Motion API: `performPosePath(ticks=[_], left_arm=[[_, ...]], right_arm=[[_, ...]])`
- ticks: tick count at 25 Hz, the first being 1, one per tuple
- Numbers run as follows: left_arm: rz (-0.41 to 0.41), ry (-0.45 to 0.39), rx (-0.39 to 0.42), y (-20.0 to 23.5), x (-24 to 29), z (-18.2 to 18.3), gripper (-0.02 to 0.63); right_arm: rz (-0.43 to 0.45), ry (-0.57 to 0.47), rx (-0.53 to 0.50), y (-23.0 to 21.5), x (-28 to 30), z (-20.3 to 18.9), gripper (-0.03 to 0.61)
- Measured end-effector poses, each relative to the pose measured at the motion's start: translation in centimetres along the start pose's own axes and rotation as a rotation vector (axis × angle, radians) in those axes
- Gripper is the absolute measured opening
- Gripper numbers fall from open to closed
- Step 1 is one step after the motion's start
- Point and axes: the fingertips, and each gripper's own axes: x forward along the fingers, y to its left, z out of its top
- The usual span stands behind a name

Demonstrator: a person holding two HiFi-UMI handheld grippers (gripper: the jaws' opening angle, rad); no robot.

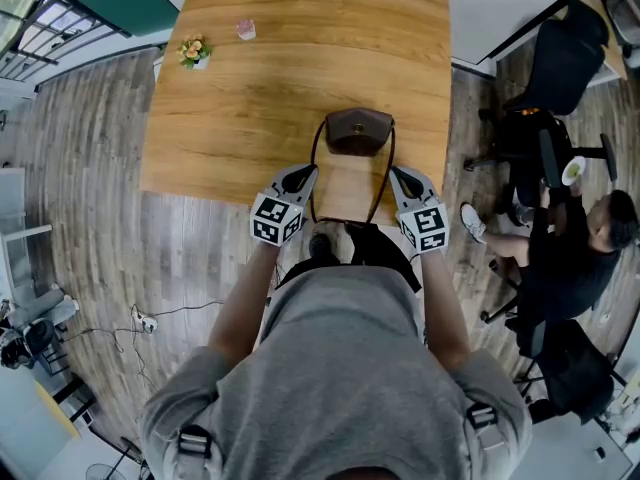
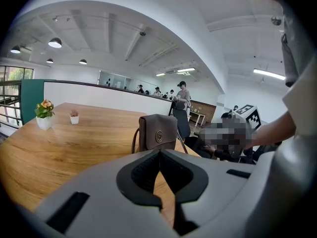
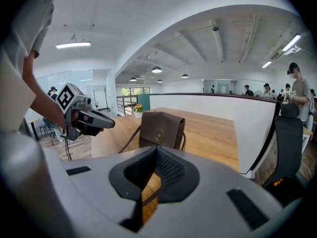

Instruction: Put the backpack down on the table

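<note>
The brown backpack [image 1: 358,131] stands upright on the wooden table [image 1: 240,118], close to its front edge. Its thin straps [image 1: 316,183] trail back toward me over that edge. My left gripper [image 1: 303,176] sits just left of the straps and my right gripper [image 1: 398,175] just right of them, both a little short of the bag. In the left gripper view the jaws are shut [image 2: 159,151], nothing pinched, the backpack [image 2: 157,132] ahead. The right gripper [image 3: 157,148] is shut too; a strap [image 3: 148,198] shows below through the gap behind its tips.
A small flower pot [image 1: 194,52] and a pink pot [image 1: 245,30] stand at the table's far left. A seated person [image 1: 575,253] and office chairs [image 1: 560,58] are to the right. Cables [image 1: 150,320] lie on the floor at left.
</note>
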Motion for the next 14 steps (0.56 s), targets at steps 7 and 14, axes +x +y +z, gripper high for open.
performPosePath(ticks=[7, 14], left_arm=[[0.002, -0.001, 0.004, 0.33, -0.31, 0.20, 0.021], [0.002, 0.002, 0.008, 0.69, -0.05, 0.75, 0.021]], right_arm=[[-0.004, 0.027, -0.005, 0.18, 0.08, -0.55, 0.006], [-0.005, 0.036, -0.006, -0.14, 0.63, -0.35, 0.006]])
